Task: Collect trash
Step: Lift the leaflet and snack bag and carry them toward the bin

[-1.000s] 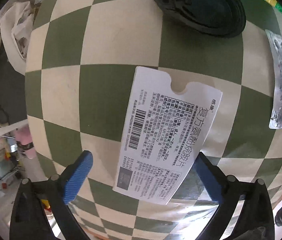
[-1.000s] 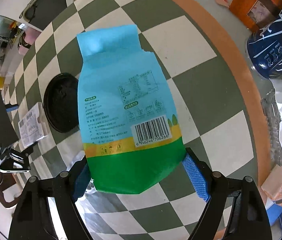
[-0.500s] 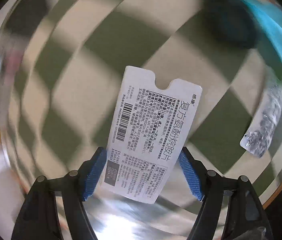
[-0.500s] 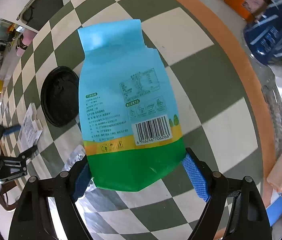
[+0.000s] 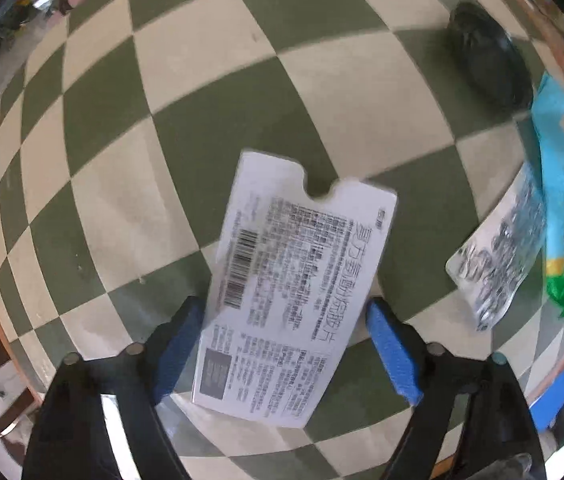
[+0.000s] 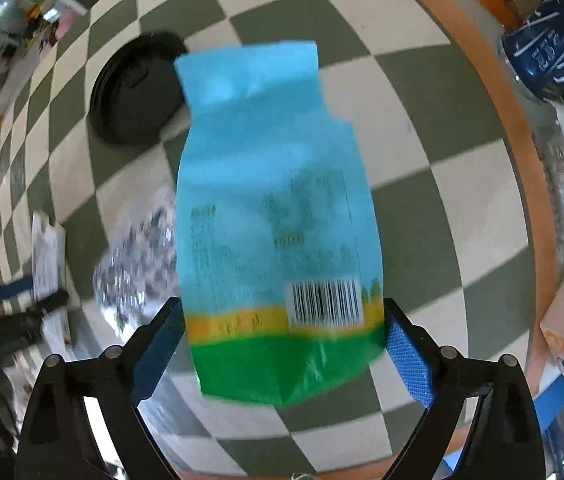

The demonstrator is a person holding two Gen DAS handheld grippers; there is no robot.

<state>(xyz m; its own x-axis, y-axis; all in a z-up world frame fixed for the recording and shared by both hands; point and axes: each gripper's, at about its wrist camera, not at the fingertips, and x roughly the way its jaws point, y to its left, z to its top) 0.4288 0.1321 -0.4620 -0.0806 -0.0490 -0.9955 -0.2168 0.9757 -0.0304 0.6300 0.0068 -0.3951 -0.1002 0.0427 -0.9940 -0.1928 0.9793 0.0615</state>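
Two grippers: each had one piece of trash between its blue-padded fingers, over a green-and-cream checkered table (image 5: pixel 210 92).
Left gripper (image 5: pixel 285 350): its fingers stood partly apart with the white medicine card (image 5: pixel 294 292) between them; the left pad (image 5: pixel 178 350) lay at or under the card's left edge and the right pad (image 5: pixel 392 354) stood just off the right edge, so real contact could not be confirmed.
White medicine card: it was flat and printed with a barcode and dense text, its notched end pointing away from the camera, and tilted slightly to the right.
Right gripper (image 6: pixel 282 354): its fingers were spread wide around the green bottom of the blue snack bag (image 6: pixel 274 208), both pads sitting at the bag's side edges; whether they pinched it could not be told.
Blue snack bag: it was blue above, with a yellow band, a barcode and a green base, its open torn end pointing away, and blurred by motion.
Black round lid (image 6: pixel 136 88): it lay on the table beyond the bag, partly hidden behind the bag's upper left corner; in the left wrist view it showed far right (image 5: pixel 490 68).
Silver blister pack (image 5: pixel 498 256): it lay on the table just left of the bag, between the two grippers.
Table rim (image 6: pixel 494 92): an orange band curved round the checkered top; beyond it stood a dark blue printed package (image 6: pixel 550 56).
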